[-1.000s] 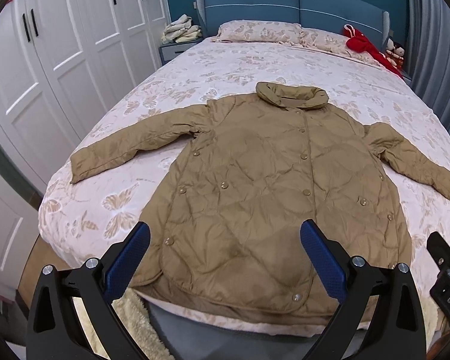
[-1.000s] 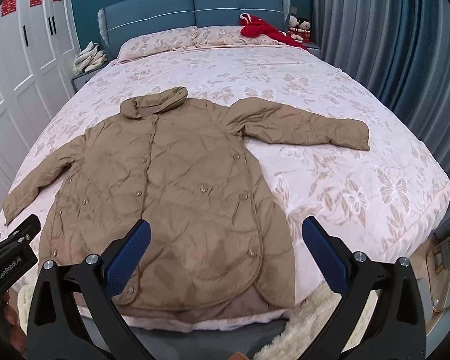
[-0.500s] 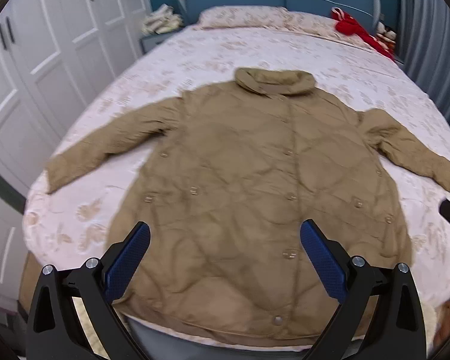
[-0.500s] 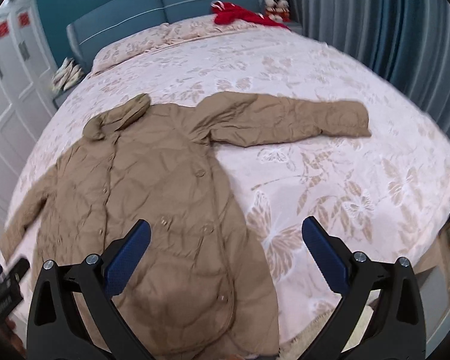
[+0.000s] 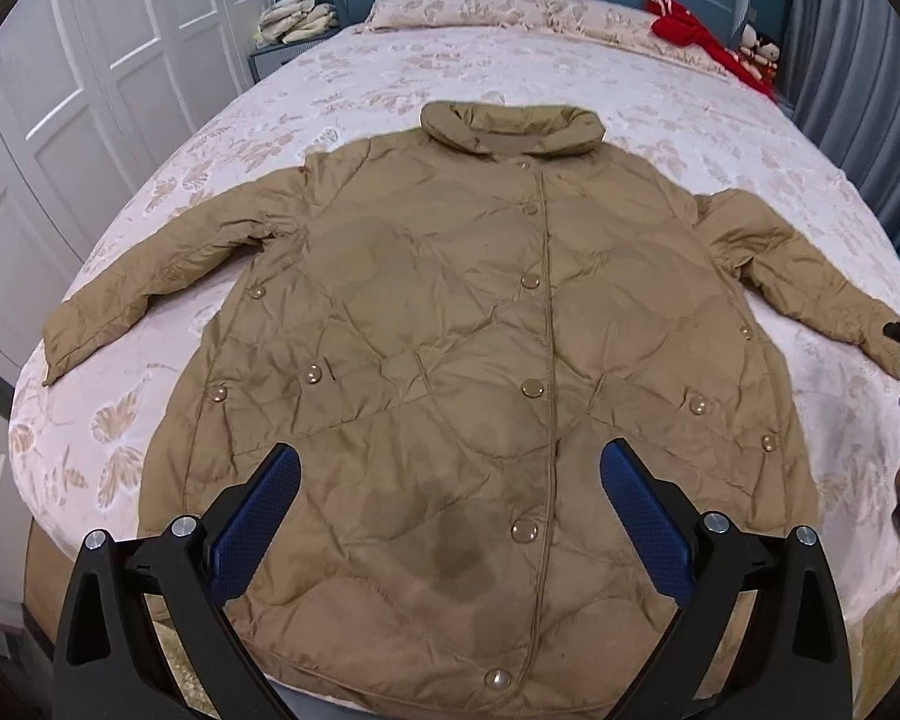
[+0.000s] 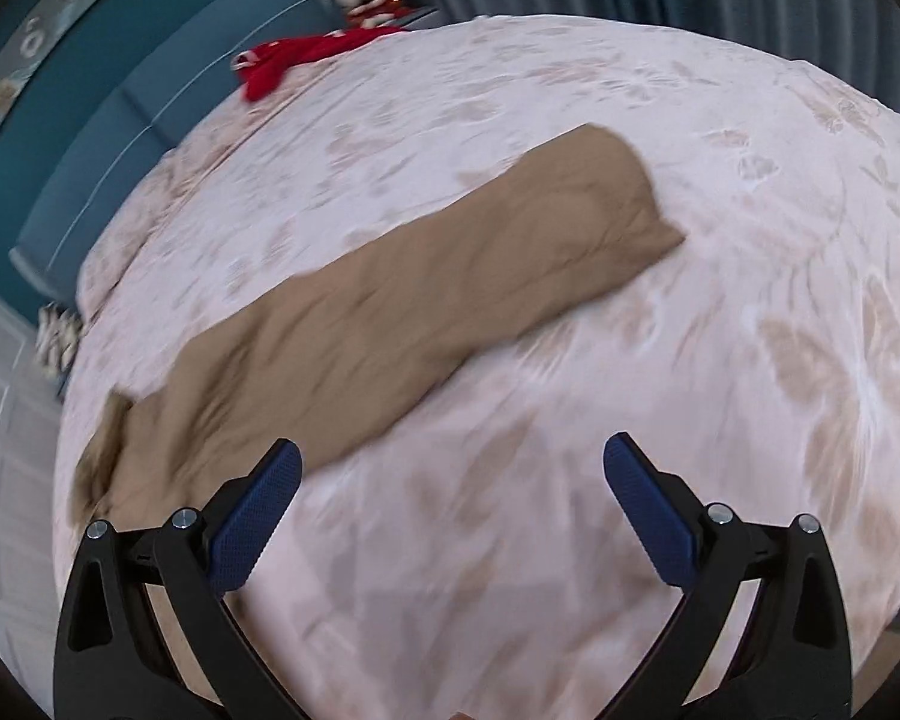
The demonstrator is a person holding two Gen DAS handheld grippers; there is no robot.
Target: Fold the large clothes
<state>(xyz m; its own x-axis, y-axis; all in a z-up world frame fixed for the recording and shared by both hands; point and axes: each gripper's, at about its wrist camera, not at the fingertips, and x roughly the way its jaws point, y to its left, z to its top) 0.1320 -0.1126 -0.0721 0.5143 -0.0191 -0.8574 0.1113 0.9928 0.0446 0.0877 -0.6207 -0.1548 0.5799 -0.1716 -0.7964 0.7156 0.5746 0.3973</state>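
On the bed [image 5: 390, 72], a tan quilted coat [image 5: 480, 312] lies flat, front side up, buttoned, collar at 12 o'clock and hem at 6 o'clock near the foot edge. Its sleeves extend outward: one toward 9 o'clock, the other toward 3 o'clock, both resting on the pale floral bedspread.

The left gripper [image 5: 450, 516] is positioned above the lower part of the coat, near the hem. Its blue-padded fingers [image 5: 258, 516] are spread wide with nothing between them.

In the right wrist view, which is motion-blurred and tilted, the right gripper [image 6: 453, 507] is over bare bedspread. One coat sleeve [image 6: 450, 294] runs diagonally from 8 o'clock to 2 o'clock ahead of it, with the cuff at the 2 o'clock end. The jaws are spread wide and grip nothing; the left finger sits just beside the sleeve's lower edge.

A red garment [image 5: 702, 42] lies near the headboard at 1 o'clock. White wardrobe doors [image 5: 60, 120] stand at 9 o'clock.
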